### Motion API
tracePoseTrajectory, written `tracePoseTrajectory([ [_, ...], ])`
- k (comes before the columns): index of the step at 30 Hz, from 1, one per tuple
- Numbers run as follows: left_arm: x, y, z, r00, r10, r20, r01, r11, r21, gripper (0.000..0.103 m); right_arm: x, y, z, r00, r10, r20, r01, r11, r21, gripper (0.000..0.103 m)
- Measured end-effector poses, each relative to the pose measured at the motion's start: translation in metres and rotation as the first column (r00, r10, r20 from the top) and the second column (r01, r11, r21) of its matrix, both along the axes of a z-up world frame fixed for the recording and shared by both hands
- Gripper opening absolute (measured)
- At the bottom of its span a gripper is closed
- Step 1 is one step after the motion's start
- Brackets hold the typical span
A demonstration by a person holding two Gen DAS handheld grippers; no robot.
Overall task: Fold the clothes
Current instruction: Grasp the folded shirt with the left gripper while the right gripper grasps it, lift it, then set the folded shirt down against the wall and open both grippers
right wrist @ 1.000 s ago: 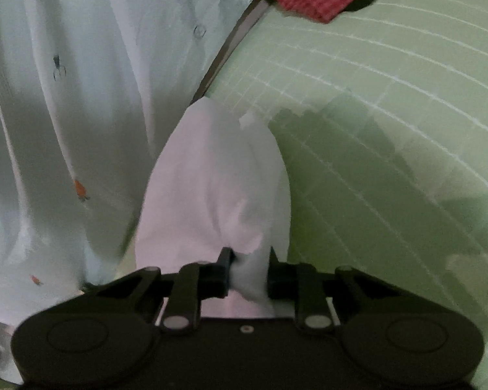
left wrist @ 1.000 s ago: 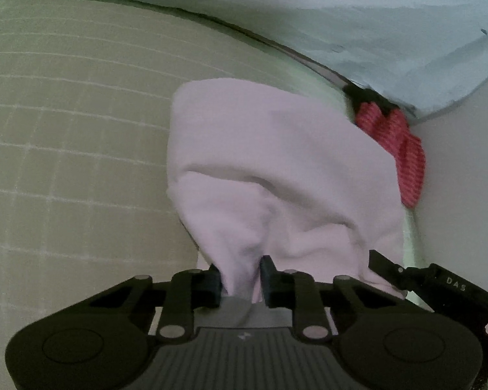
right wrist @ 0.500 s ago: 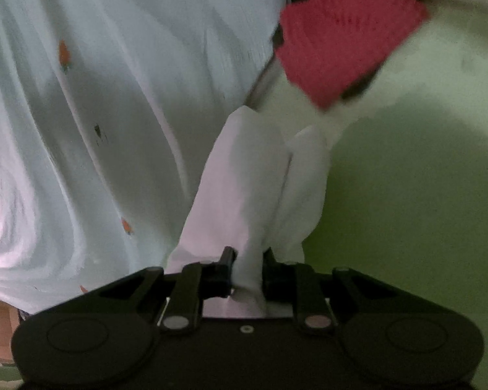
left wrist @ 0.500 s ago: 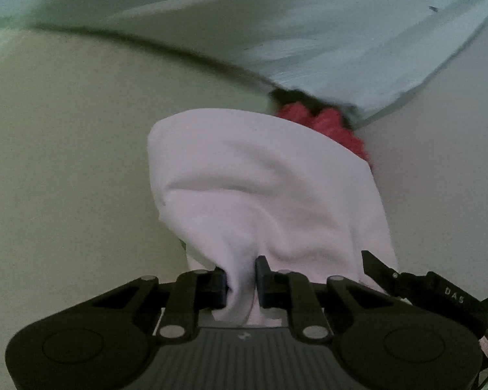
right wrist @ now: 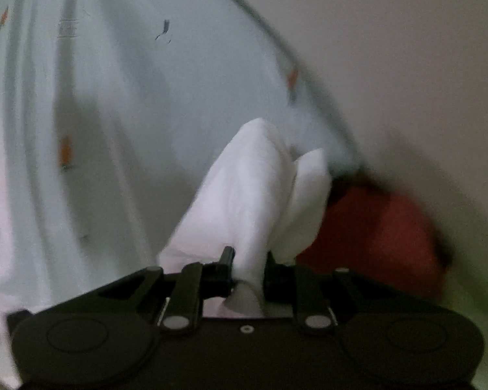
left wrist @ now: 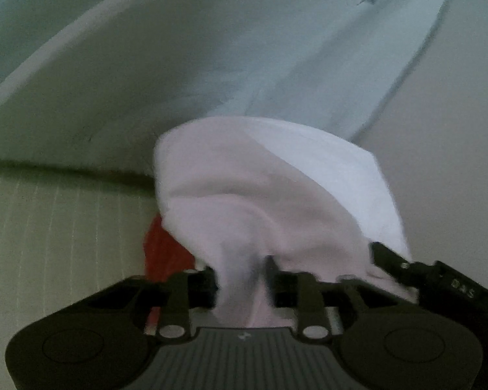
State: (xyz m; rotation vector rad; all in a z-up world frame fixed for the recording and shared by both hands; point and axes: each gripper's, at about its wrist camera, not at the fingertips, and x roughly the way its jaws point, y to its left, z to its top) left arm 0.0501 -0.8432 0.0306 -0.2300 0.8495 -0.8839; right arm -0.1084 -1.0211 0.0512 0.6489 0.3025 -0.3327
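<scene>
A pale pink-white garment (left wrist: 263,195) hangs bunched in front of both cameras. My left gripper (left wrist: 240,279) is shut on a fold of it. The garment also shows in the right wrist view (right wrist: 253,195), where my right gripper (right wrist: 247,273) is shut on another fold. The tip of the right gripper (left wrist: 416,273) shows at the lower right of the left wrist view, close beside the left one. Both frames are blurred by motion.
A red checked cloth (right wrist: 377,234) lies just beyond the garment, also seen in the left wrist view (left wrist: 161,253). A light blue patterned sheet (right wrist: 114,97) fills the background. A green gridded mat (left wrist: 48,243) lies lower left.
Both grippers, still shut on the garment, have swung up and toward the blue sheet. The red cloth has dropped from the top of the views to low beside the grippers.
</scene>
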Motion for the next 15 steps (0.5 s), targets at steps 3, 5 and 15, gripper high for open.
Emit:
tracePoseTrajectory([
  [3, 0.015, -0.031, -0.014, 0.998, 0.033, 0.059, -0.04, 0.991, 0.131, 0.06, 0.033, -0.016, -0.014, 0.981, -0.123, -0.153, 0.097, 0.981, -0.166, 0.051],
  [5, 0.017, -0.033, -0.021, 0.996, 0.019, 0.083, -0.032, 0.987, 0.16, 0.062, 0.041, -0.017, -0.024, 0.966, -0.161, -0.202, 0.116, 0.969, -0.219, 0.055],
  [15, -0.026, 0.007, -0.027, 0.986, -0.031, 0.161, -0.014, 0.962, 0.274, 0.071, -0.011, 0.047, -0.047, 0.949, -0.183, -0.257, 0.139, 0.974, -0.181, 0.079],
])
